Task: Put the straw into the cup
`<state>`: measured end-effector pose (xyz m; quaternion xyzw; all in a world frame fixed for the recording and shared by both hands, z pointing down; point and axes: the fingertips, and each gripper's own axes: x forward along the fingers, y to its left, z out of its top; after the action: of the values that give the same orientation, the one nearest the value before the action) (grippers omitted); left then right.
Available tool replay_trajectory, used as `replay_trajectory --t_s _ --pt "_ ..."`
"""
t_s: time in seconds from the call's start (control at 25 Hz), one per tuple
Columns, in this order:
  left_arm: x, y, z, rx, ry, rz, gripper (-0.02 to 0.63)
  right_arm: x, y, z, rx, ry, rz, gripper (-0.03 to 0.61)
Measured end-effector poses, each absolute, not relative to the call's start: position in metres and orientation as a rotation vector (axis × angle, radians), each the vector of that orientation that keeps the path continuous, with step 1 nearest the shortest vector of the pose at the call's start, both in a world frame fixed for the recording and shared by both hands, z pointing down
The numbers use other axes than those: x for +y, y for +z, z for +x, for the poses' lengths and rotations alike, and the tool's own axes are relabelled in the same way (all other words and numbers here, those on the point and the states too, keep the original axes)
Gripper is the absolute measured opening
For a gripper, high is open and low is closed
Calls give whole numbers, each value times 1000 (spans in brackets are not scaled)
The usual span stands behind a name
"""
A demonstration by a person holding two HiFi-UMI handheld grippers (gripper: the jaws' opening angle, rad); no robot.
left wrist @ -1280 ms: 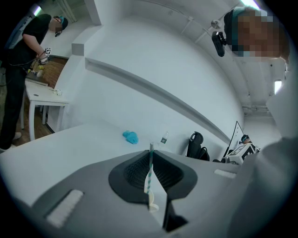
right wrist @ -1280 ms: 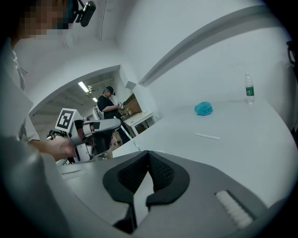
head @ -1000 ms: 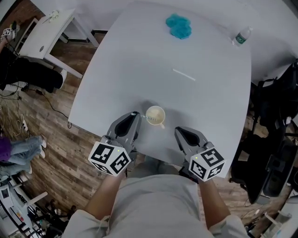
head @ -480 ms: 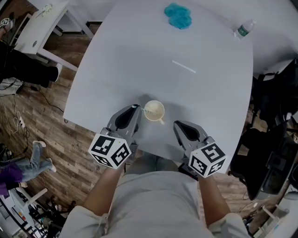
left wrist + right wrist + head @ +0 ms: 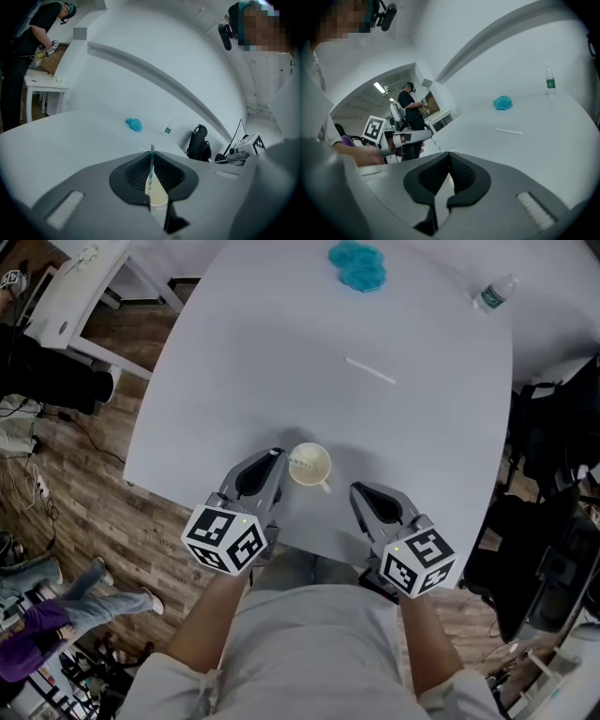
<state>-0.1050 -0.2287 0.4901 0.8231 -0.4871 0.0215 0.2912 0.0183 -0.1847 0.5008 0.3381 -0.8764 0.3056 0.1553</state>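
Wood floor [image 5: 84,493] shows round a big white table [image 5: 234,362], and the person stands at its near edge with a gripper in each hand. A small cup [image 5: 310,465] sits on the table close to that edge, between the two grippers, so both can reach it. The left gripper [image 5: 275,457] is pinching a thin straw [image 5: 150,169] with blue and white stripes. Its jaws are squeezed tight on the straw, so the straw stands nearly upright and does not slip. This gripper is right beside the cup's left rim, and in the left gripper view the cup's open top lies just under the straw. From above, the straw's low end looks to be over the cup's mouth or just inside it; I cannot tell which. So I think the job is nearly done: the straw needs to go down a bit more and then be let go. If the jaws let go off to one side, the straw could tip out or bump the light cup. The right gripper [image 5: 357,490] hovers near the cup on the other side. Its jaws are closed together with nothing in them, so it seems to have no job right now, though it could steady the cup. Far up the table lie a white stick [image 5: 370,370], a blue lump [image 5: 357,265] and a bottle [image 5: 494,293], well apart from the cup and not in the way.
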Motion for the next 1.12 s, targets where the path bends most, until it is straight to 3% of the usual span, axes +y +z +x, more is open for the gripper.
replay_trajectory --t_s 1.12 --pt "-242 516 -116 -1283 36 2124 49 -194 510 12 -2502 905 965 8"
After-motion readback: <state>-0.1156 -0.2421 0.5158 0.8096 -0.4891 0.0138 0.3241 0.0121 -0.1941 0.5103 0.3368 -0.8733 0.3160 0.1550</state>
